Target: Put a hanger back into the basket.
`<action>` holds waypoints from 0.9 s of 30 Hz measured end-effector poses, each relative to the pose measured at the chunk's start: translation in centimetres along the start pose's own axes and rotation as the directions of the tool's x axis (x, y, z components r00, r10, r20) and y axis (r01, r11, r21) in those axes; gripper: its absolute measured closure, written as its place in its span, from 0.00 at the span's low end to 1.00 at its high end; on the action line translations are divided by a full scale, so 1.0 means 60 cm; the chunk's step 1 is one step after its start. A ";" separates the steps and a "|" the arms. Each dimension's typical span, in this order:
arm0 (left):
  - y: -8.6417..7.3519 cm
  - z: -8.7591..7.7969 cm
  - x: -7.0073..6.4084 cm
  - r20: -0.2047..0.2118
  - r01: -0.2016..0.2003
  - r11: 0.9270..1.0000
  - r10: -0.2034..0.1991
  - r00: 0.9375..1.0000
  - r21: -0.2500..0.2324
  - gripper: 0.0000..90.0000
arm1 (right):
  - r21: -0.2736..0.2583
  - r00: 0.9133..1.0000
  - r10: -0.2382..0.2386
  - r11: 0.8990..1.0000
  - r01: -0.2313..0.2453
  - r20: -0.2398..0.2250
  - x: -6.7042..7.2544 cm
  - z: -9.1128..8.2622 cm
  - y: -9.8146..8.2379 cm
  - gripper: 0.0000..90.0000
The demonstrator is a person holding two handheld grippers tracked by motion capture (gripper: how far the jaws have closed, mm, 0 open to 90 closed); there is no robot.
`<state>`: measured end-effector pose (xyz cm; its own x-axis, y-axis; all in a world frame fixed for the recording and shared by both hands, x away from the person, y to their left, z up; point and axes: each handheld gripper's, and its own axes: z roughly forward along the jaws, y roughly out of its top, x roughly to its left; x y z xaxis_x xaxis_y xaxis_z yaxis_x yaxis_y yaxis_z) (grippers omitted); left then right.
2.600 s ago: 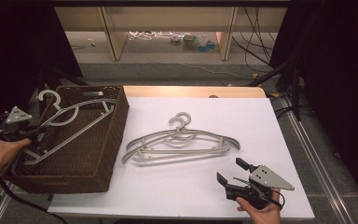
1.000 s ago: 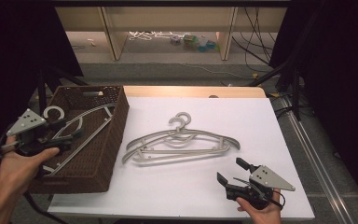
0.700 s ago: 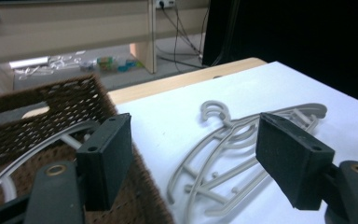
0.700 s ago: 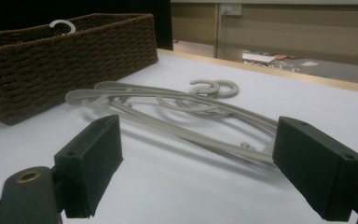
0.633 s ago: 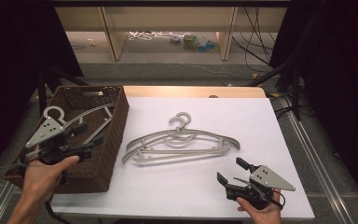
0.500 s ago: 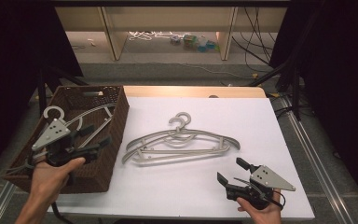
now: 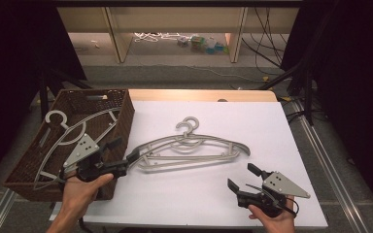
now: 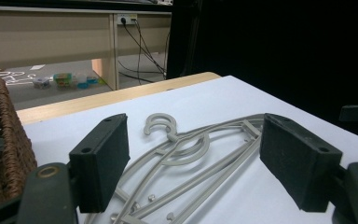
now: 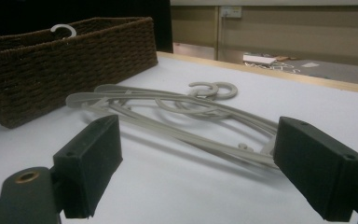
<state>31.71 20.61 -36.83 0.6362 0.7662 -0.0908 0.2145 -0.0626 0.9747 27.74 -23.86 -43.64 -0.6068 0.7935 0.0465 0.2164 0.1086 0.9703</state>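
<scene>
White table point(image 7: 281, 126) holds grey hangers point(image 7: 189, 148) beside wicker basket point(image 7: 121, 114)

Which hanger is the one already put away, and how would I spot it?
Start at the brown wicker basket on the table's left side. A single grey hanger lies inside it, hook toward the far corner. The other hangers lie stacked on the white tabletop.

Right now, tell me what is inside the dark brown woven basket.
Inside the dark brown woven basket lies one pale grey plastic hanger, its hook near the far left corner. Its near end is covered by the left claw and hand, as is the basket floor there.
</scene>
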 end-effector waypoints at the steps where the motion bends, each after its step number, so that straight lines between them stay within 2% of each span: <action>1: -0.002 0.002 -0.001 -0.001 0.005 1.000 -0.005 1.000 -0.007 0.26 | -0.003 1.000 0.000 1.000 0.000 -0.002 0.000 0.000 0.000 0.18; 3: -0.007 0.007 0.000 0.008 -0.013 1.000 0.013 1.000 -0.022 0.26 | -0.014 1.000 0.005 1.000 -0.005 -0.006 0.000 0.002 -0.001 0.18; 7: -0.016 0.011 -0.006 0.004 -0.008 1.000 0.008 1.000 -0.022 0.26 | -0.015 1.000 0.001 1.000 -0.001 -0.011 0.001 0.003 0.000 0.18; 10: -0.023 0.015 -0.009 0.012 -0.030 0.999 0.030 0.999 -0.037 0.26 | -0.016 1.000 -0.001 1.000 0.000 -0.010 0.001 0.002 0.000 0.18; 11: -0.026 0.015 -0.014 0.010 -0.007 0.999 0.008 1.000 -0.035 0.26 | -0.017 1.000 0.000 1.000 0.000 -0.008 0.001 0.002 0.000 0.18; 12: -0.028 0.016 -0.015 0.017 -0.030 0.999 0.031 0.999 -0.034 0.25 | -0.015 1.000 -0.002 1.000 0.002 -0.008 0.000 0.001 0.000 0.18; 13: -0.031 0.018 -0.017 0.018 -0.048 0.998 0.049 0.999 -0.028 0.25 | -0.013 1.000 -0.002 1.000 0.002 -0.007 0.000 0.001 0.000 0.18; 15: -0.039 0.022 -0.024 0.023 -0.049 0.999 0.049 0.999 -0.017 0.24 | 0.005 1.000 -0.004 1.000 0.004 -0.003 0.000 -0.002 0.000 0.18; 17: -0.047 0.029 -0.029 0.034 -0.074 0.997 0.073 0.997 0.004 0.23 | 0.000 1.000 -0.003 1.000 0.003 0.001 0.001 -0.004 0.000 0.18; 19: -0.057 0.035 -0.038 0.043 -0.062 0.998 0.061 0.997 0.021 0.22 | -0.002 1.000 -0.004 1.000 0.004 0.001 0.001 -0.004 0.000 0.18; 20: -0.060 0.037 -0.041 0.041 -0.063 0.997 0.062 0.997 0.036 0.21 | -0.018 1.000 0.008 1.000 -0.008 0.001 0.001 -0.003 -0.001 0.18; 25: -0.073 0.047 -0.048 0.078 -0.072 0.995 0.067 0.995 0.062 0.20 | -0.016 1.000 -0.003 1.000 0.003 0.006 0.000 -0.006 0.000 0.17; 27: -0.076 0.049 -0.050 0.083 -0.062 0.995 0.056 0.995 0.078 0.19 | 0.007 1.000 -0.004 1.000 0.004 0.008 0.001 -0.007 0.001 0.17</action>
<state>31.00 16.75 -41.59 0.7063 0.7060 -0.0527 0.2314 -0.1598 0.9597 27.39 -24.03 -43.46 -0.6015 0.7978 0.0411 0.2193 0.1154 0.9688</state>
